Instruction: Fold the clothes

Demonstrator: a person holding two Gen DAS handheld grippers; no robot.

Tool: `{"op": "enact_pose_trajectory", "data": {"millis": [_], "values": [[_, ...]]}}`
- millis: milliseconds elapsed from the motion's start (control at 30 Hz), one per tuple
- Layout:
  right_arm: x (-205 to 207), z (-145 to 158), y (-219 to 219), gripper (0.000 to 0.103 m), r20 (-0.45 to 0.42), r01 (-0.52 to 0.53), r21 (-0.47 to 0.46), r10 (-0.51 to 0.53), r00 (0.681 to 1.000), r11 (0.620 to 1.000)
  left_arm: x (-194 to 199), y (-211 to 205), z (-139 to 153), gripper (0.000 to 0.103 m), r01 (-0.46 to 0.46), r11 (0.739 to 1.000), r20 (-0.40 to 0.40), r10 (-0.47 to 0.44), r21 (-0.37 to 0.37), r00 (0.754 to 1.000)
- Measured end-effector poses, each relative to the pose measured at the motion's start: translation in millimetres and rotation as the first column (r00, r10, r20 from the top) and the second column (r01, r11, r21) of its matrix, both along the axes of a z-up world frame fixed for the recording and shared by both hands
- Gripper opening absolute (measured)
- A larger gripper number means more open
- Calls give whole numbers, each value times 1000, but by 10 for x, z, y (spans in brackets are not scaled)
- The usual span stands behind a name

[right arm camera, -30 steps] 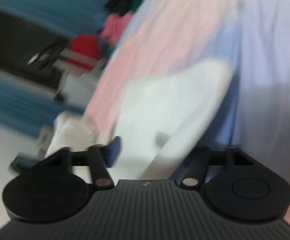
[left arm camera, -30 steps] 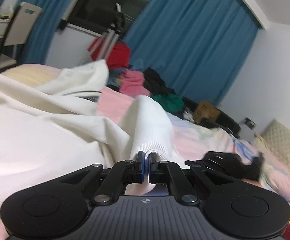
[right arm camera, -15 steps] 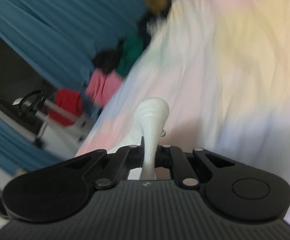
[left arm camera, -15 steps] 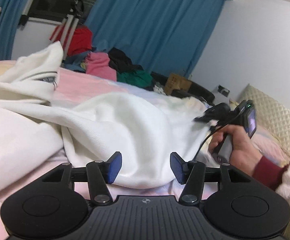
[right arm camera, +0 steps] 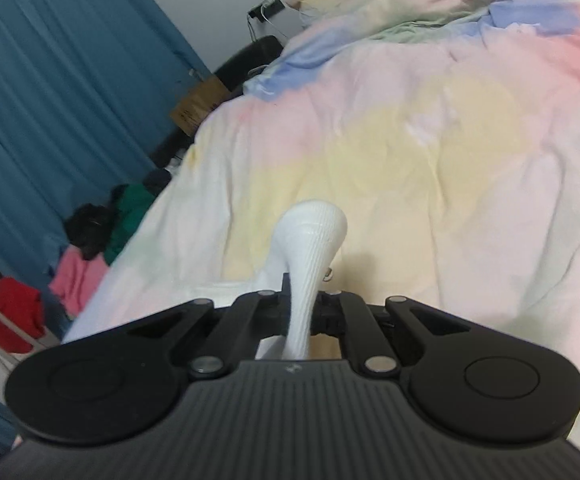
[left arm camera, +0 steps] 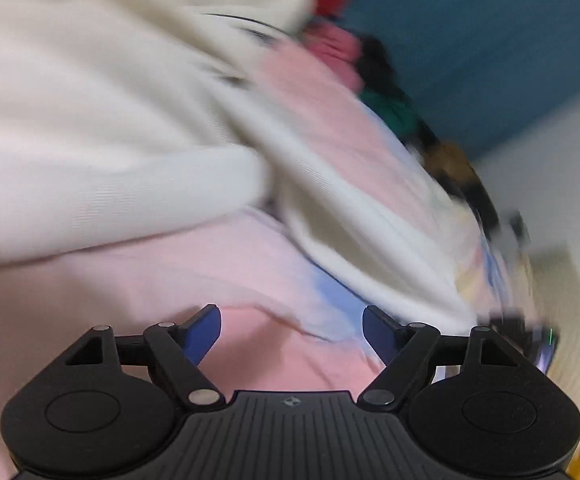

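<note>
**Right claw pinches the white garment, left claw is spread and empty**

The left gripper (left arm camera: 291, 330) has its two blue pads (left arm camera: 202, 332) wide apart, and nothing is between them. Under and ahead of this claw lies the pastel bedsheet (left arm camera: 102, 280), pink with a small blue patch. The white garment (left arm camera: 90, 128) is ahead of the claw and to its left, in a thick heap, and one long part of it runs ahead to the right across the sheet. It does not touch the pads. This view is blurred (fine details cannot be read). Far ahead, beyond the garment, there is a pile of coloured clothes (left arm camera: 337, 52) before a blue curtain (left arm camera: 469, 40).

The right gripper (right arm camera: 303, 312) is clenched on a fold of the same white garment (right arm camera: 313, 248). The ribbed cloth is squeezed thin between the fingers and opens into a rounded bulge just ahead of them. A small metal ring hangs at the right of the fold. Ahead of and right of this claw spreads the bedsheet (right arm camera: 429, 140) in yellow, pink and blue. At the far left of the claw are the curtain (right arm camera: 50, 80) and the clothes pile (right arm camera: 90, 240), with a cardboard box (right arm camera: 198, 104) near the bed edge.
</note>
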State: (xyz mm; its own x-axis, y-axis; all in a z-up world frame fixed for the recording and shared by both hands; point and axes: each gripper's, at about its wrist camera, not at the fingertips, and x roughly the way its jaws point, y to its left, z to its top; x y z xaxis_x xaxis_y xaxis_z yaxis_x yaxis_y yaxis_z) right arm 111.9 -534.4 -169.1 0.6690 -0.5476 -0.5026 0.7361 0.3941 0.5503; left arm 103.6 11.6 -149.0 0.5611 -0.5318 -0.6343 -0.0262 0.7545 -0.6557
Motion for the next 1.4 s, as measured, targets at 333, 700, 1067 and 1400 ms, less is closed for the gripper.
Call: {"op": "enact_pose_trajectory", "data": {"millis": [333, 700, 1067, 1400], "values": [[17, 29, 11, 6, -11, 2, -1, -3, 1000, 1000, -507, 1391, -462, 77, -650, 688, -304, 575, -324, 760], [-48, -143, -179, 6, 60, 18, 151, -28, 998, 988, -466, 2115, -134, 9, -758, 632, -304, 699, -161, 648], [-466, 75, -130, 6, 140, 32, 170, -57, 989, 985, -770, 2613, 516, 7, -665, 745, -186, 647, -52, 740], [-501, 1, 26, 6, -218, 60, 71, -44, 975, 996, -606, 2745, 286, 12, -459, 869, -210, 491, 184, 846]]}}
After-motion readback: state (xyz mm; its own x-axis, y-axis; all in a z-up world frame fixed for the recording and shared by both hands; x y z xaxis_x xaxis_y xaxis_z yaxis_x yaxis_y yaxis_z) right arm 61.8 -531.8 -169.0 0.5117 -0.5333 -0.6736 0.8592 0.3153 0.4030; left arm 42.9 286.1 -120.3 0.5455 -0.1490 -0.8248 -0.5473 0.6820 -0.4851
